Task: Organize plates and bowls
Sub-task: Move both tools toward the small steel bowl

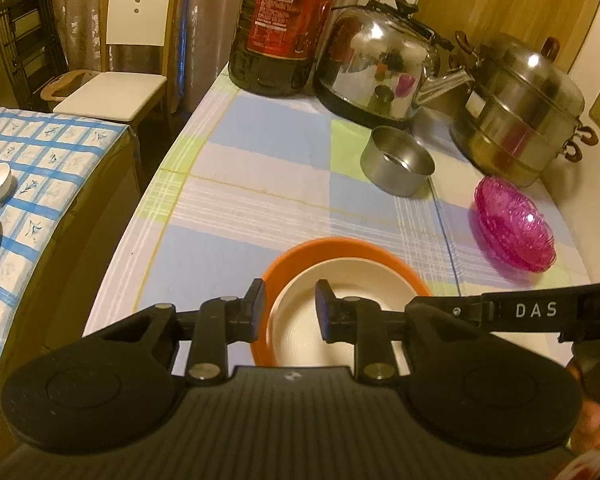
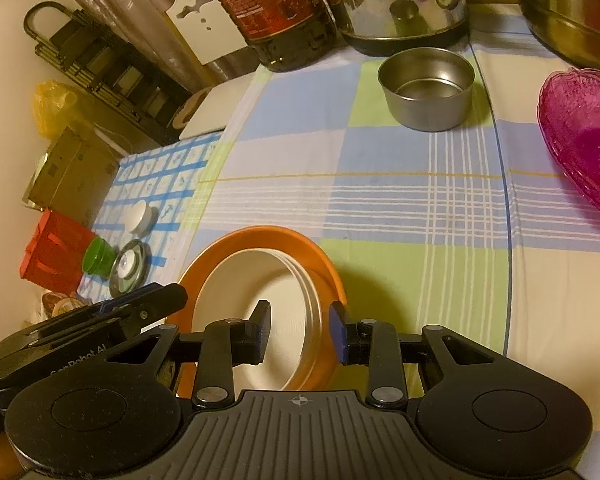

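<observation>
Since the cream bowl (image 1: 320,316) already sits nested inside the orange bowl (image 1: 340,252), both grippers look to be letting go rather than taking hold. Left gripper (image 1: 290,308): jaws parted, straddling the near-left rims of both bowls, one finger outside the orange wall, the other inside the cream bowl; a gap shows on each side, no pinch. Right gripper (image 2: 300,328): jaws likewise spread, straddling the right-hand rims, one finger (image 2: 262,328) over the cream interior, the blue-padded one beyond the orange edge; pads appear clear of the walls.

Judgement: opposite-rim holds suit carrying a nested pair level with two hands, which would explain the placement. Stack rests on the checked tablecloth (image 2: 380,200), directly under both sets of fingertips.

Ahead of the grippers, well apart: steel cup (image 2: 428,88); farther right, stacked pink glass dishes (image 2: 584,136), likely next for sorting. Kettle (image 1: 376,64) and steamer pot (image 1: 520,104) stand behind.
</observation>
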Demonstrator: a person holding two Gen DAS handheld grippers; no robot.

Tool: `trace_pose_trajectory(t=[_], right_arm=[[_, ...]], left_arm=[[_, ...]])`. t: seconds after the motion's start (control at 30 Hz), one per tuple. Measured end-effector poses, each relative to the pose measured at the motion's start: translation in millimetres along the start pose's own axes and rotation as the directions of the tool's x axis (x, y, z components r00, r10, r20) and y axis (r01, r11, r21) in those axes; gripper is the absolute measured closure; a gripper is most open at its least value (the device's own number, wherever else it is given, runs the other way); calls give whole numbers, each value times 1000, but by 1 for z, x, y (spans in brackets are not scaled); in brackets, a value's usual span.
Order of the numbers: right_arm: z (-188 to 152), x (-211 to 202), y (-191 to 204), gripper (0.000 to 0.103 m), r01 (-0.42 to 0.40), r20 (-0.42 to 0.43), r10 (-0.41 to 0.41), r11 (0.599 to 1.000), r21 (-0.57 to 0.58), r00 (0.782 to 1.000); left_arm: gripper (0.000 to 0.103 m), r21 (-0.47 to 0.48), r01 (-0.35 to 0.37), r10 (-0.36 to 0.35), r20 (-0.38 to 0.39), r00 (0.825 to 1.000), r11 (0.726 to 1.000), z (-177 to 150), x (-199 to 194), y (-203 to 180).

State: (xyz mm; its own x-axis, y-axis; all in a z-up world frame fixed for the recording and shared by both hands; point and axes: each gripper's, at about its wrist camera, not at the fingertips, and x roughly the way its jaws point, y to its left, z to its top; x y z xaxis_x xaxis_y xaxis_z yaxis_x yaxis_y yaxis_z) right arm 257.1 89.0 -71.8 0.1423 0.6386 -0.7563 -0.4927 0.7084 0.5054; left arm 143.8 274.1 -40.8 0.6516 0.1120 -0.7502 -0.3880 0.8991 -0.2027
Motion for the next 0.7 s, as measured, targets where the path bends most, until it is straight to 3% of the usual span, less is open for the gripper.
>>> trace_pose_trajectory(t=[0.33,0.7], right_arm=[[6,-12,-7,70,-38,48,36,999,39,998],[23,-23,-32,70,-14,99,4,995,96,995]], left_arm=[[76,-26,43,-43,26,999,999,7,0,-8],[73,-18,81,-80,22,997,997,27,20,-29]])
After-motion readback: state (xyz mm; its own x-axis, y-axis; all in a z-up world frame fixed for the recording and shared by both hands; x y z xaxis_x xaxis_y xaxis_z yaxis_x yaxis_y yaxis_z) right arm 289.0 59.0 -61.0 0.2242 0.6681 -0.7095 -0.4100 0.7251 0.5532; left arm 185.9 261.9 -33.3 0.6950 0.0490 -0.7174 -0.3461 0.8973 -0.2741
